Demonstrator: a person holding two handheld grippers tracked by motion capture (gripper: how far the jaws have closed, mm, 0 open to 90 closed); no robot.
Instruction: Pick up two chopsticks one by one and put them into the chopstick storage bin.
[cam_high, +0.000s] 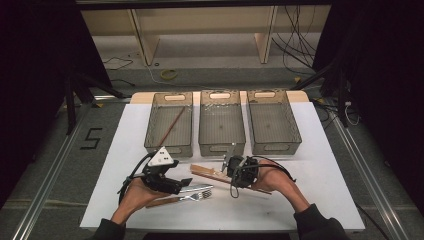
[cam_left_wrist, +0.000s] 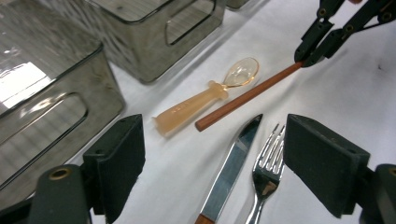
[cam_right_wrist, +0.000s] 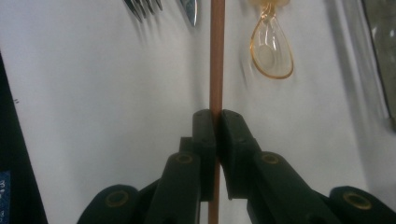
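On the white table (cam_high: 125, 150), the left gripper (cam_left_wrist: 212, 158) hovers with jaws wide apart and nothing between them, above a knife (cam_left_wrist: 231, 168) and fork (cam_left_wrist: 266, 172). To its right lies the brown chopstick (cam_left_wrist: 247, 95), pinched near one end by the right gripper (cam_right_wrist: 216, 135), jaws closed tight on it. It looks light, stiff and smooth, likely to pivot when held so far from its middle. The amber spoon (cam_left_wrist: 201, 102) lies just beside it; three grey bins (cam_high: 221, 122) stand beyond, the left one already holding a stick (cam_high: 172, 125).
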